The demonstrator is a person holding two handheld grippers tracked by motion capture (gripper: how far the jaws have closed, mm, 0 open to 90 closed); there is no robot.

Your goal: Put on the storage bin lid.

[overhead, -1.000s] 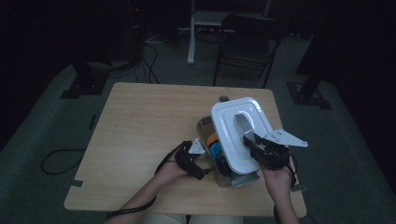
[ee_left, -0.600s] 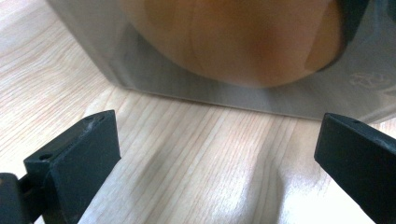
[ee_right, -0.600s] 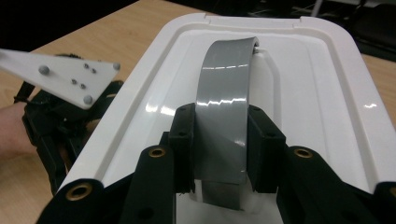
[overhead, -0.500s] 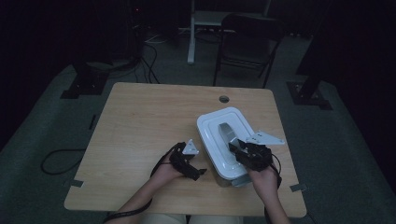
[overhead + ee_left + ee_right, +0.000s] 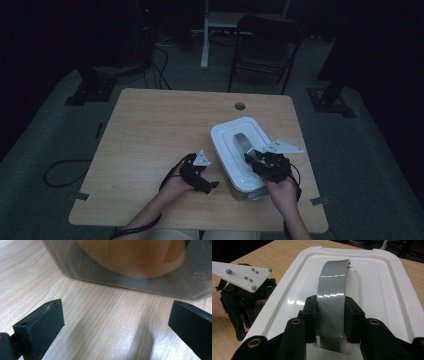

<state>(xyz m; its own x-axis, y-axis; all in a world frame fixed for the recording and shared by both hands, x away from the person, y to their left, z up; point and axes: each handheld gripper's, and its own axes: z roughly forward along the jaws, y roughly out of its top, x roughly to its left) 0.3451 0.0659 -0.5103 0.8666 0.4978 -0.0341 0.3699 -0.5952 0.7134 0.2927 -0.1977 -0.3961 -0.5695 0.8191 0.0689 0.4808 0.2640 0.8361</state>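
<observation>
Dark room, wooden table (image 5: 150, 135) standing under dim light, folding chair (image 5: 265, 45) sitting behind it; clear storage container (image 5: 240, 187) resting on table's right half near front edge, white lid (image 5: 225, 150) lying on top; right gripper (image 5: 329, 322) clamping lid's grey handle (image 5: 332, 290) between its pads; left gripper (image 5: 115, 322) lying low on tabletop just beside container's left wall, jaws spreading wide, gripping nothing

A lidded container (image 5: 239, 152) sits on the wooden table (image 5: 150, 130).
</observation>
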